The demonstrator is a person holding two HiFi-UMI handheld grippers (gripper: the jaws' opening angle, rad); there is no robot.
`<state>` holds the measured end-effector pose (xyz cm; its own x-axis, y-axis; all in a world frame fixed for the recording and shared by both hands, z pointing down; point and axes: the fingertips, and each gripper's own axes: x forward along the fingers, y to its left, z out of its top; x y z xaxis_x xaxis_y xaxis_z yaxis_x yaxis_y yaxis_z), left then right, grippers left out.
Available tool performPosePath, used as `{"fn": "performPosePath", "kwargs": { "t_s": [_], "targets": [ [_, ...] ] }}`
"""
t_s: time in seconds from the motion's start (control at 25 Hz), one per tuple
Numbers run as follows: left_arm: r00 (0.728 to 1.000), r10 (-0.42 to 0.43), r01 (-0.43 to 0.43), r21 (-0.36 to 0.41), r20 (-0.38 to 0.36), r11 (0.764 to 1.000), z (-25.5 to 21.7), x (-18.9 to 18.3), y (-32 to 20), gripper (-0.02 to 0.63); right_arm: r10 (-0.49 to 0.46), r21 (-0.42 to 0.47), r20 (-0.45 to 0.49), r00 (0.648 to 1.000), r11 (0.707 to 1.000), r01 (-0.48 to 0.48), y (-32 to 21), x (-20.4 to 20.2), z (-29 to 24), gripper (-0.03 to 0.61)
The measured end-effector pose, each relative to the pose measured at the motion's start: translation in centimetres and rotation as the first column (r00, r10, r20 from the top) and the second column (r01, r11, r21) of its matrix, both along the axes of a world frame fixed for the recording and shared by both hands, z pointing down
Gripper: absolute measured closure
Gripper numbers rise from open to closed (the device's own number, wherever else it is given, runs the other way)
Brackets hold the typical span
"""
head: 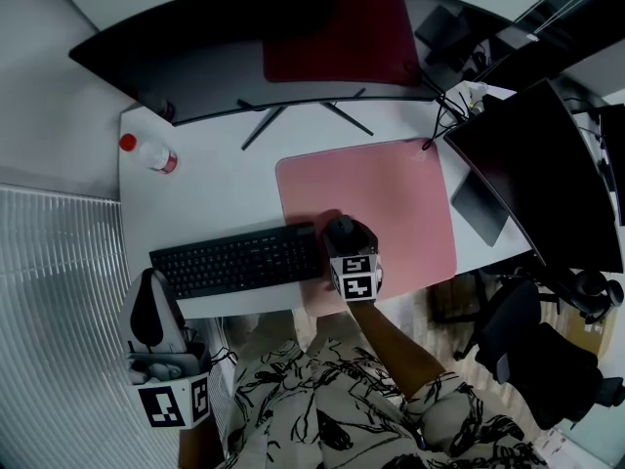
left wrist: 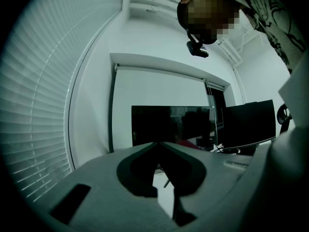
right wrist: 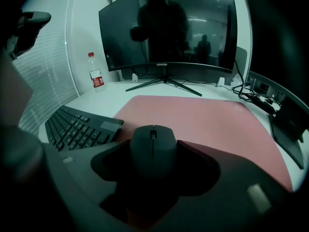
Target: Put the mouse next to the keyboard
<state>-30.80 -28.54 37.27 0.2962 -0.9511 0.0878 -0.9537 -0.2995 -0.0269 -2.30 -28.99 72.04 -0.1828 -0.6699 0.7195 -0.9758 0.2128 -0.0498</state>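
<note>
1. Looking down in the head view, a white desk (head: 210, 198) carries a black keyboard (head: 239, 259) at its near edge and a pink mat (head: 391, 203) to the keyboard's right. A wide curved monitor (head: 273, 47) stands at the back, a second dark screen (head: 537, 174) at the right, and a red-capped bottle (head: 151, 154) at the far left. The right hand-held gripper (head: 342, 237) tilts down over the mat's near left corner with the black mouse (head: 339, 227) at its tips, just beside the keyboard's right end. The left hand-held gripper (head: 151, 279) hangs off the desk's near left corner, apart from everything on it.
2. Looking along the left hand-held gripper (left wrist: 157, 146) in its own view, the two jaws meet at their tips with nothing between them. They point level toward the curved monitor (left wrist: 169, 122), with window blinds (left wrist: 43, 105) to the left.
3. Looking along the right hand-held gripper (right wrist: 153, 151) in its own view, the mouse (right wrist: 153, 146) fills the space between the jaws, which close against both its sides. Whether it rests on the mat (right wrist: 203, 120) or sits just above it cannot be told. The keyboard (right wrist: 77, 127) lies just to the mouse's left, and the bottle (right wrist: 96, 74) stands well behind.
</note>
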Motion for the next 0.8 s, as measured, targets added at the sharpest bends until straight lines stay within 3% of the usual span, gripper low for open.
{"fn": "performPosePath", "kwargs": {
  "t_s": [0.24, 0.48, 0.8],
  "targets": [
    [1.000, 0.004, -0.004, -0.002, -0.004, 1.000, 0.19, 0.18, -0.06, 0.621, 0.071, 0.018, 0.006, 0.997, 0.997, -0.071, 0.26, 0.22, 0.08, 0.276],
    [1.000, 0.006, -0.006, 0.000, -0.008, 1.000, 0.14, 0.17, -0.03, 0.621, 0.065, 0.052, -0.011, 0.998, 0.997, -0.064, 0.22, 0.13, -0.05, 0.276],
    [1.000, 0.004, -0.004, 0.007, -0.011, 1.000, -0.21, 0.33, 0.42, 0.621, 0.061, 0.027, 0.012, 0.998, 0.998, -0.061, 0.28, 0.20, 0.07, 0.275]
  ]
}}
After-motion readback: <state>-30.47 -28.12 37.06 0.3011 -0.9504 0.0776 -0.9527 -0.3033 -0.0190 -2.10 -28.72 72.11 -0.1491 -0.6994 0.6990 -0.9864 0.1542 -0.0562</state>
